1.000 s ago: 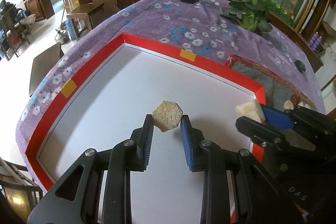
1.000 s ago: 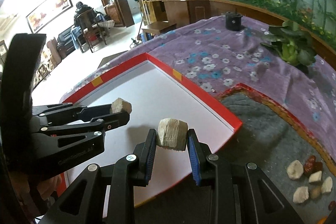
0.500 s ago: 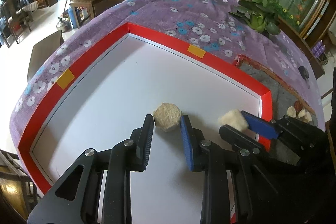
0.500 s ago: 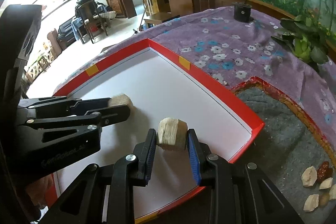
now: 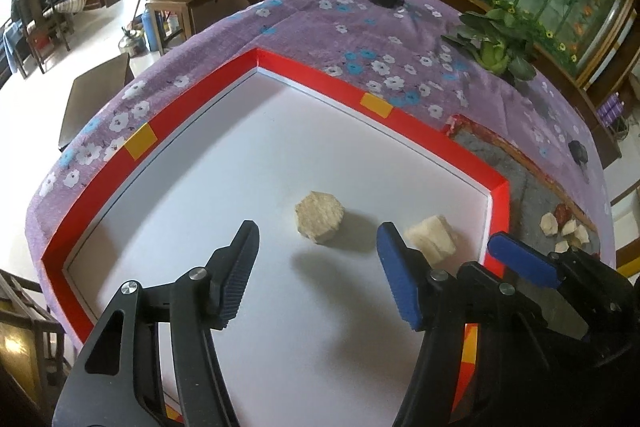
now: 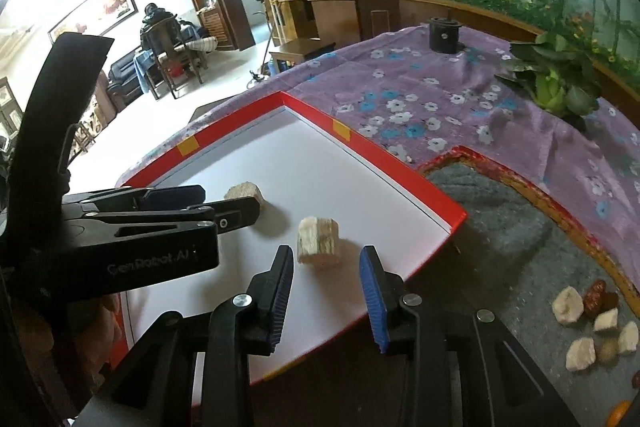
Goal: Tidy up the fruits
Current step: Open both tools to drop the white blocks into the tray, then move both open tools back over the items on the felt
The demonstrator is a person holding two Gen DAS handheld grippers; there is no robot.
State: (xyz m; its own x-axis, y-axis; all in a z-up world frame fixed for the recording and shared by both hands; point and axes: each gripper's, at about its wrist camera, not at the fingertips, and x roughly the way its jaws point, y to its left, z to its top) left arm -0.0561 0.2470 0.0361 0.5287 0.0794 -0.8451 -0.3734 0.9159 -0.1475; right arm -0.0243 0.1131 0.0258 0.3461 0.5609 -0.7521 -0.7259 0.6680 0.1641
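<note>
A pale hexagonal fruit piece (image 5: 320, 217) lies on the white board with a red rim (image 5: 420, 137), just ahead of my open left gripper (image 5: 316, 275). A second pale chunk (image 6: 317, 241) lies on the board ahead of my open right gripper (image 6: 326, 291); it also shows in the left wrist view (image 5: 432, 241). The hexagonal piece shows in the right wrist view (image 6: 245, 191), partly behind the left gripper's fingers (image 6: 236, 213). Both grippers are empty. The right gripper's fingers (image 5: 520, 261) show at the right of the left wrist view.
A grey felt mat (image 6: 500, 227) with a red border lies right of the board and holds several pale and reddish fruit pieces (image 6: 592, 323). A purple flowered cloth (image 5: 360, 39) covers the table. A potted plant (image 6: 556, 83) and a black cup (image 6: 444, 35) stand at the back.
Both grippers have lowered and opened, letting go of their pieces. The hexagonal piece and the chunk now rest on the white board.
</note>
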